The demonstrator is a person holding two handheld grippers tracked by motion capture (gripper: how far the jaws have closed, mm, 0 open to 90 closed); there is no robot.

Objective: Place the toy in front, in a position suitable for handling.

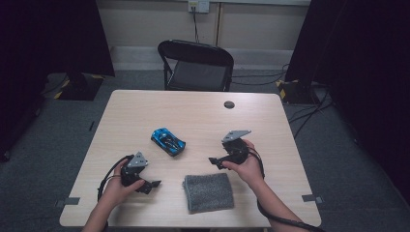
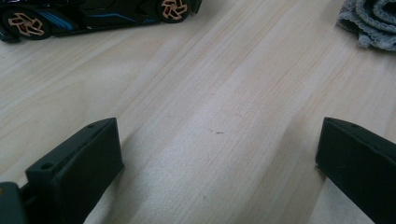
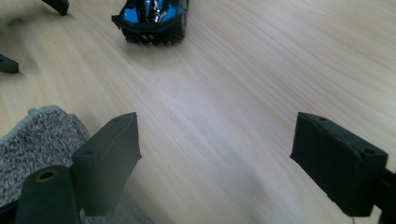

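A blue and black toy car [image 1: 168, 141] stands near the middle of the wooden table [image 1: 193, 111]. A folded grey cloth [image 1: 208, 192] lies near the front edge. My left gripper [image 1: 153, 185] rests low at the front left, open, with bare wood between its jaws; the car [image 2: 88, 14] and a corner of the cloth [image 2: 371, 21] show ahead of it. My right gripper [image 1: 214, 162] sits just right of the cloth's far corner, open and holding nothing. Along its jaws the car's rear [image 3: 152, 21] lies ahead, and the cloth [image 3: 37, 140] is at the lower left.
A black folding chair [image 1: 197, 65] stands behind the table's far edge. A small dark round cap [image 1: 229, 104] sits in the tabletop at the far right. Cables run on the floor to the right, and dark curtains hang on both sides.
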